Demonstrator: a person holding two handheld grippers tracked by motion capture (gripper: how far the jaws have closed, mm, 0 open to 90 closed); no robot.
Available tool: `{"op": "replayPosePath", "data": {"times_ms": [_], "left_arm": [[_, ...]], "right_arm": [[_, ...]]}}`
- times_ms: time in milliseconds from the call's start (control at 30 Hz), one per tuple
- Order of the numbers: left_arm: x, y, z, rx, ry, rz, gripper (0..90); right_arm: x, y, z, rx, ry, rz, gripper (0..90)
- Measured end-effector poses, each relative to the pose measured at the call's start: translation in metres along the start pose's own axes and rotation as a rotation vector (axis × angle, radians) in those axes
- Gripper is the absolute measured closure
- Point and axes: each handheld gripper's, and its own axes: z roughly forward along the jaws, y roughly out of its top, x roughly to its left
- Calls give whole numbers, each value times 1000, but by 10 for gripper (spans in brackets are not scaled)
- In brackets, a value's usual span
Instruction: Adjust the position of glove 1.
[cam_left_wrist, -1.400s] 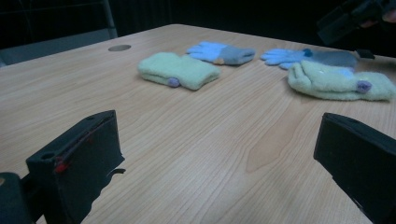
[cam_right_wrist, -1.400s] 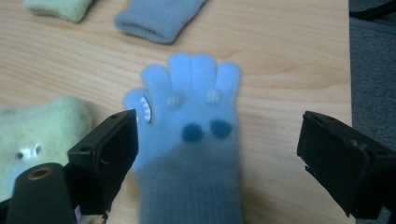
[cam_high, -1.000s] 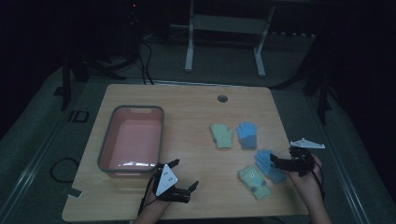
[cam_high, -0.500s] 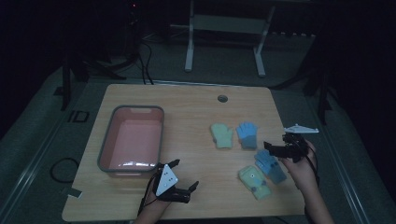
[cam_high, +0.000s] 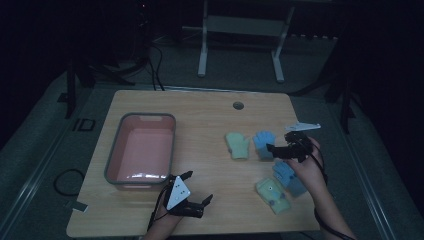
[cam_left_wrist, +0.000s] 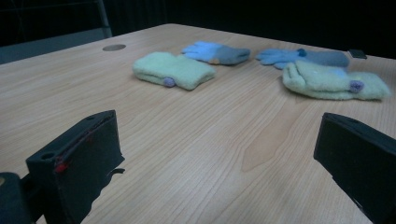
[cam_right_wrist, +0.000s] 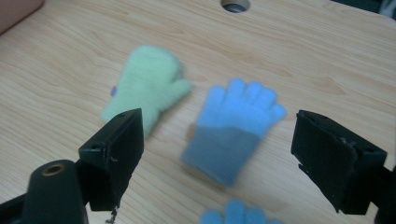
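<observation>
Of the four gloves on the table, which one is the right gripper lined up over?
The far blue glove, lying beside the far green mitten. It sits between the open jaws of the right gripper; the near blue glove lies closer to the person.

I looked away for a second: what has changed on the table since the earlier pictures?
The right gripper has moved away from the person, from the near blue glove to above the far blue glove, jaws open, holding nothing. The left gripper, all four gloves and the pink bin stayed put.
</observation>
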Motion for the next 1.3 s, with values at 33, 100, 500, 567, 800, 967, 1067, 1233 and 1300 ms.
{"op": "replayPosePath", "data": {"times_ms": [33,100,500,567,800,967,1067,1233,1300], "left_arm": [[0,0,0,0,-2,0,9],[0,0,0,0,-2,0,9],[0,0,0,-2,-8,-4,9],[0,0,0,-2,-9,-5,9],[1,0,0,-2,-11,-8,9],[1,0,-1,-5,-11,-9,9],[1,0,-1,-5,-11,-10,9],[2,0,-1,-6,-14,-13,9],[2,0,-1,-6,-14,-13,9]], "right_arm": [[2,2,2,1,5,-1,171],[4,4,4,2,15,-7,175],[34,28,42,34,76,-80,240],[38,31,50,45,90,-87,252],[51,36,77,84,107,-117,341],[56,38,96,120,110,-154,463],[56,38,103,133,115,-166,483],[57,36,125,164,108,-187,545],[57,36,129,173,104,-192,545]]}}
